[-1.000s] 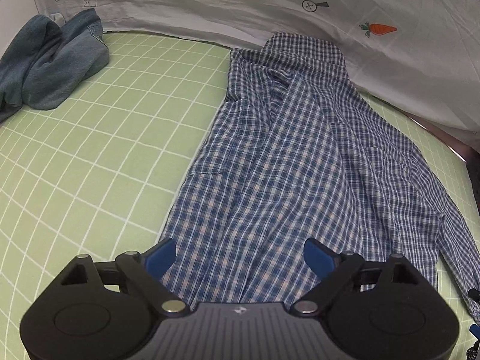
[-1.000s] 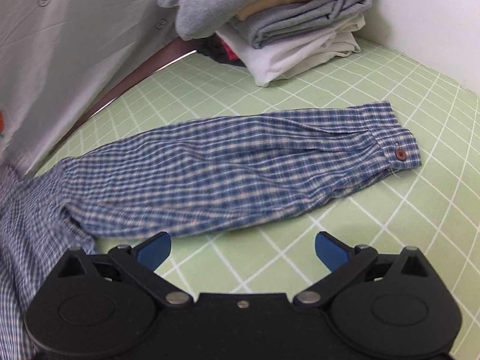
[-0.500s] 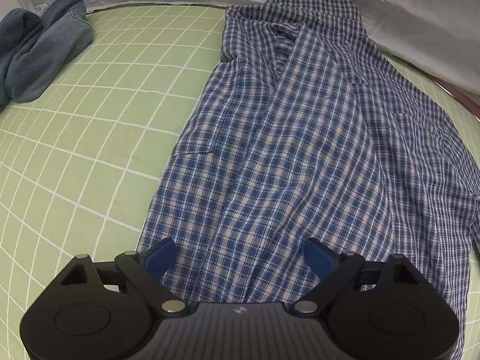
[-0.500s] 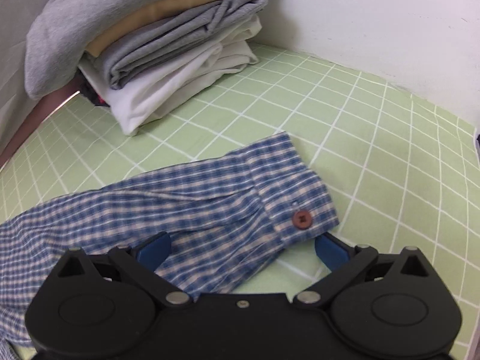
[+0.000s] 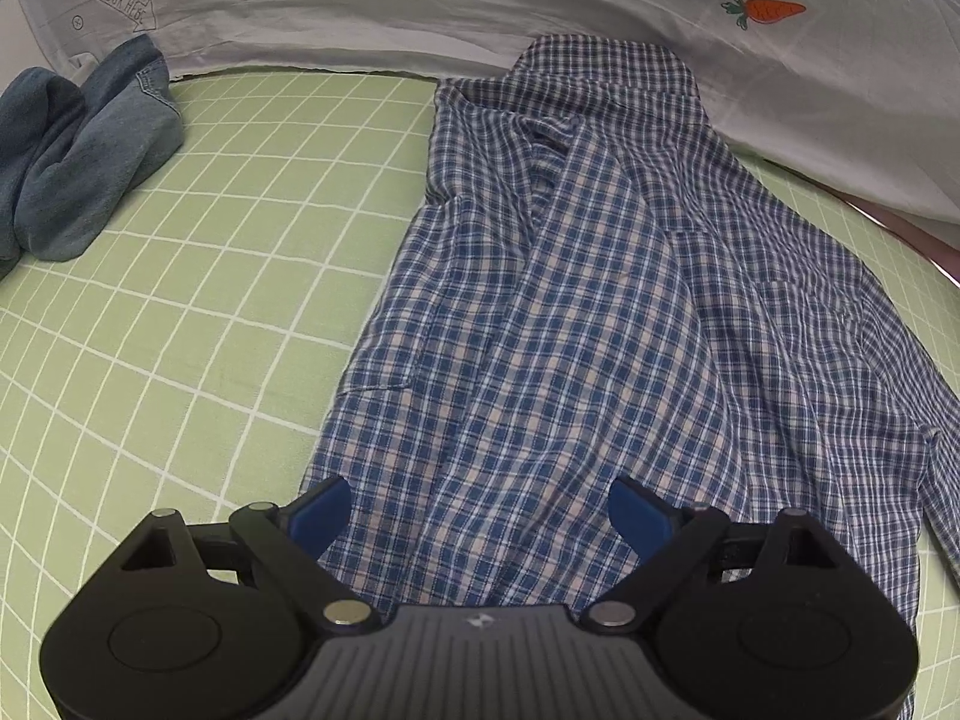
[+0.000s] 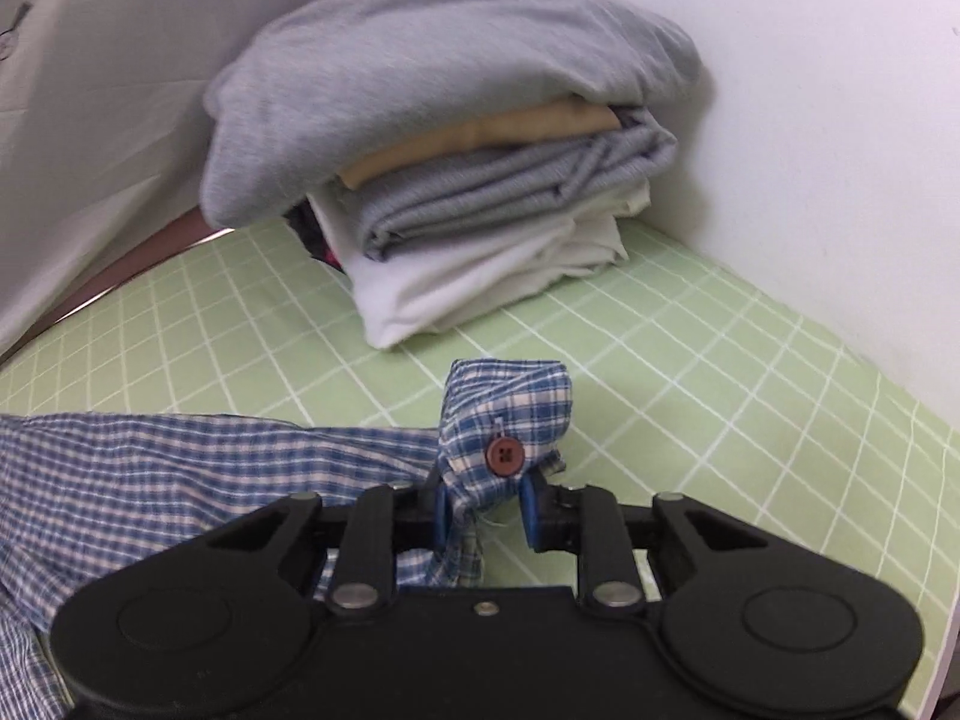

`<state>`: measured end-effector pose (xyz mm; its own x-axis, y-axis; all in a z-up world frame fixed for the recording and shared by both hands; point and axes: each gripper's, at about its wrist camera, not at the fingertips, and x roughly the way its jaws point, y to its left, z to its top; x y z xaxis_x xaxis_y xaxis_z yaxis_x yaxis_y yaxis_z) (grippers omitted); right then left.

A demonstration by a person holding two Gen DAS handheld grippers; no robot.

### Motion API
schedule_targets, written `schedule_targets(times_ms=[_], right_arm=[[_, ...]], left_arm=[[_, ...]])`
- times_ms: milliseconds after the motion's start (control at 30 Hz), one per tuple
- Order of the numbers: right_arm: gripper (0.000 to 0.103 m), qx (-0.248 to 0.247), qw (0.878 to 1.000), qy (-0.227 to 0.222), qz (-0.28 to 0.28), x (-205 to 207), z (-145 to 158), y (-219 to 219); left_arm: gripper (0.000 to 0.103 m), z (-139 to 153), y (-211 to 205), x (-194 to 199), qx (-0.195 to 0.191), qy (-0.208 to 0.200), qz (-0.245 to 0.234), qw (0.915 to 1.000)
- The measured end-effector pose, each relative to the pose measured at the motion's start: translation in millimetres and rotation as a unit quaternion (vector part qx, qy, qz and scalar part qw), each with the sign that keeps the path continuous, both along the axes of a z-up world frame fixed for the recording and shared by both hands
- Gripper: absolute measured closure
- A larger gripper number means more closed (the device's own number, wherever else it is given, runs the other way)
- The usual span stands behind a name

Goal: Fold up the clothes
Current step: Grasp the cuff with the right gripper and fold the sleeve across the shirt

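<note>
A blue-and-white checked shirt point(image 5: 588, 300) lies spread face up on the green grid sheet point(image 5: 180, 330), its collar at the far end. My left gripper point(image 5: 480, 510) hangs open just over the shirt's near hem, with no cloth between its blue pads. In the right wrist view the shirt's sleeve point(image 6: 210, 468) stretches off to the left. Its cuff point(image 6: 510, 408), with a brown button point(image 6: 504, 455), stands bunched up between the pads of my right gripper point(image 6: 483, 504), whose jaws are closing on it.
Crumpled denim jeans point(image 5: 78, 162) lie at the far left. A white printed cloth point(image 5: 420, 6) runs along the back. A stack of folded clothes point(image 6: 456, 168) sits in the corner by the white wall point(image 6: 810, 150), just beyond the cuff.
My right gripper moved along the sleeve to its cuff, closed on it from wide open and raised it off the sheet. The left gripper stays open over the hem.
</note>
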<state>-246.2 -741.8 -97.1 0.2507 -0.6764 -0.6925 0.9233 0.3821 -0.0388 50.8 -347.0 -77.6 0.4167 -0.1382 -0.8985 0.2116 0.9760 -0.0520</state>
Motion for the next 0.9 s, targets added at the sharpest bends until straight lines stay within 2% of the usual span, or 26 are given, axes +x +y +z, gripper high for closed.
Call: schedule_targets(times_ms=[167, 367, 433, 533, 700, 767, 800, 833, 867, 900], right_arm=[[0.080, -0.017, 0.995, -0.024, 0.091, 35.5, 23.7, 31.6], [0.081, 0.027, 0.979, -0.058, 0.193, 88.2, 28.0, 82.4], [0.082, 0.058, 0.968, -0.073, 0.234, 105.4, 23.9, 102.5], [0.082, 0.059, 0.950, -0.055, 0.301, 131.1, 19.4, 140.0], [0.080, 0.101, 0.921, -0.073, 0.370, 153.3, 17.7, 182.6], [0.066, 0.109, 0.908, -0.068, 0.400, 157.0, 18.0, 196.4], [0.062, 0.113, 0.901, -0.066, 0.413, 158.2, 18.6, 202.3], [0.057, 0.117, 0.897, -0.069, 0.420, 156.9, 20.7, 204.7], [0.047, 0.121, 0.894, -0.072, 0.426, 155.2, 22.9, 206.7], [0.041, 0.124, 0.894, -0.076, 0.423, 151.6, 25.9, 207.6]], left_arm=[[0.010, 0.1, 9.5, -2.5, -0.005, -0.002, 0.018, 0.9998], [0.010, -5.8, 20.8, -1.8, -0.009, 0.005, 0.039, 0.9992], [0.010, -9.6, 25.3, -1.9, -0.011, 0.012, 0.046, 0.9988], [0.010, -13.3, 28.7, -2.6, -0.014, 0.017, 0.051, 0.9984], [0.010, -13.4, 29.4, -3.4, -0.016, 0.016, 0.052, 0.9984], [0.010, -12.2, 29.4, -3.7, -0.015, 0.014, 0.053, 0.9984], [0.010, -11.0, 29.3, -4.1, -0.014, 0.012, 0.052, 0.9985], [0.010, -9.2, 29.2, -5.0, -0.012, 0.009, 0.051, 0.9986], [0.010, -7.1, 29.1, -6.4, -0.011, 0.006, 0.050, 0.9986], [0.010, -4.0, 29.1, -9.0, -0.011, 0.003, 0.048, 0.9988]])
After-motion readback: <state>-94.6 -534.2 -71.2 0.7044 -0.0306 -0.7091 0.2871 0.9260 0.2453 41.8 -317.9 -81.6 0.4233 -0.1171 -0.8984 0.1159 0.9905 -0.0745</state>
